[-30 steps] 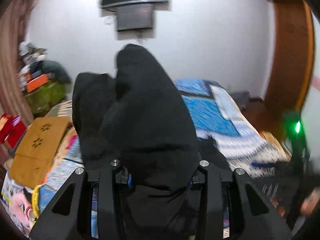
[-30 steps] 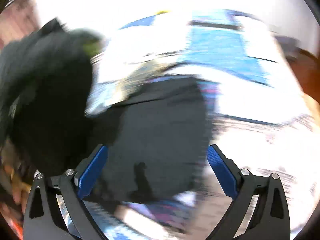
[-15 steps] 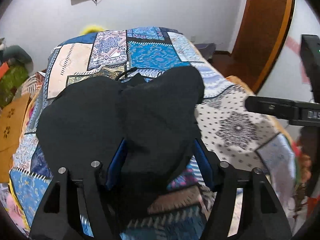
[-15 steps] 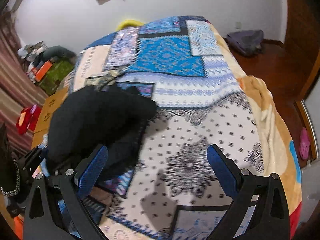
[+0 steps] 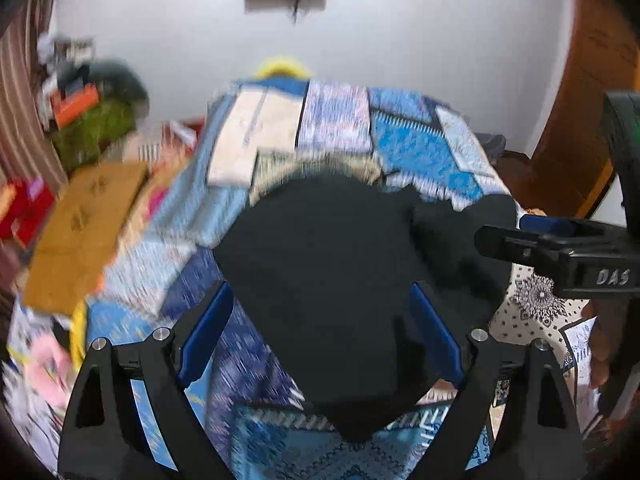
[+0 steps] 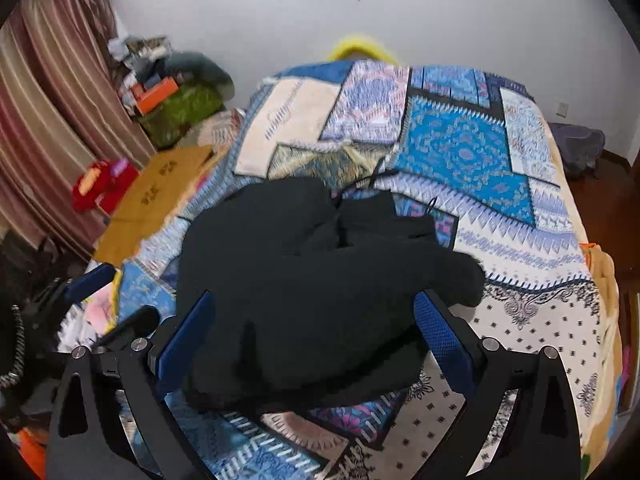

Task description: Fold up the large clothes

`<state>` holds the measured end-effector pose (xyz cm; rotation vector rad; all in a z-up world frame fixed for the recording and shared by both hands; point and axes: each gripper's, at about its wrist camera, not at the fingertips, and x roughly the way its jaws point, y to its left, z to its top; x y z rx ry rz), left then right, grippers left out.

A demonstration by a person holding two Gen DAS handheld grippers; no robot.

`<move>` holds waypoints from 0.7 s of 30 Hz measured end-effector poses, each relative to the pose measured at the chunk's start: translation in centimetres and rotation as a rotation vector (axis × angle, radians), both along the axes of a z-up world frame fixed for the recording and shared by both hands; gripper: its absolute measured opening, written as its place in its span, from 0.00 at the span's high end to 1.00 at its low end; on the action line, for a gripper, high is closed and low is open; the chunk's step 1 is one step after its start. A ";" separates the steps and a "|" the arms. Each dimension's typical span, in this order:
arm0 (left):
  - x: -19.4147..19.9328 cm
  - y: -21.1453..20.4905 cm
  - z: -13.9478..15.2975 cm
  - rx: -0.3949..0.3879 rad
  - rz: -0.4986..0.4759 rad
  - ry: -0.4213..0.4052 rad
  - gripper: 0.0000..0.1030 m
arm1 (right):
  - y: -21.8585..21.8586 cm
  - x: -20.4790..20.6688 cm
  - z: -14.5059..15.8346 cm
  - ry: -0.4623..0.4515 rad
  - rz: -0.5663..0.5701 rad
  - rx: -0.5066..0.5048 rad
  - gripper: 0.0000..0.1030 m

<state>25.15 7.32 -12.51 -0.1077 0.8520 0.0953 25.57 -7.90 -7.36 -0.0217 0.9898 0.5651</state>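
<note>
A large black garment [image 5: 344, 276] lies in a bunched, loosely folded heap on the patchwork bedspread [image 5: 420, 148]; it also shows in the right wrist view [image 6: 316, 292]. My left gripper [image 5: 320, 334] is open above the garment's near end, holding nothing. My right gripper [image 6: 316, 338] is open over the heap, its blue pads on either side and apart from the cloth. The right gripper also shows at the right edge of the left wrist view [image 5: 560, 248].
The patchwork bedspread [image 6: 460, 152] covers the bed. A tan cardboard box [image 6: 156, 196], red items [image 6: 104, 184] and a cluttered pile [image 6: 176, 96] sit left of the bed. A striped curtain [image 6: 52, 120] hangs at left. A dark bag [image 6: 576, 148] lies on the wooden floor at right.
My left gripper let go of the black garment and opened; the garment now lies on the bed. Both grippers drew back over its near end.
</note>
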 end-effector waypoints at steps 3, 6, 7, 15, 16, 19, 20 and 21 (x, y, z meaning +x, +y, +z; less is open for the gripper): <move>0.2 0.0 -2.7 -0.047 -0.014 0.064 0.13 | -0.8 0.5 -2.7 0.048 -0.032 -0.051 0.05; -0.5 -0.3 -4.4 -0.084 0.012 0.047 0.04 | -3.4 1.0 -5.5 0.143 -0.063 -0.031 0.05; -0.5 -0.3 -5.0 -0.107 0.013 0.052 0.03 | -4.3 1.2 -6.6 0.175 -0.071 -0.020 0.05; -0.4 0.3 -5.7 -0.200 0.012 0.102 0.01 | -6.6 1.2 -7.5 0.284 -0.064 0.043 0.05; -0.6 0.7 -5.2 -0.187 0.022 0.097 0.01 | -6.5 0.9 -6.9 0.271 -0.055 0.036 0.05; -1.0 2.0 -3.9 -0.150 0.065 0.060 0.01 | -6.9 0.4 -5.2 0.240 -0.034 0.041 0.05; -1.1 2.7 -3.5 -0.150 0.087 0.045 0.01 | -7.2 0.5 -4.8 0.235 -0.035 0.052 0.04; -1.2 3.4 -3.3 -0.158 0.107 0.033 0.01 | -7.5 0.6 -4.4 0.230 -0.039 0.063 0.04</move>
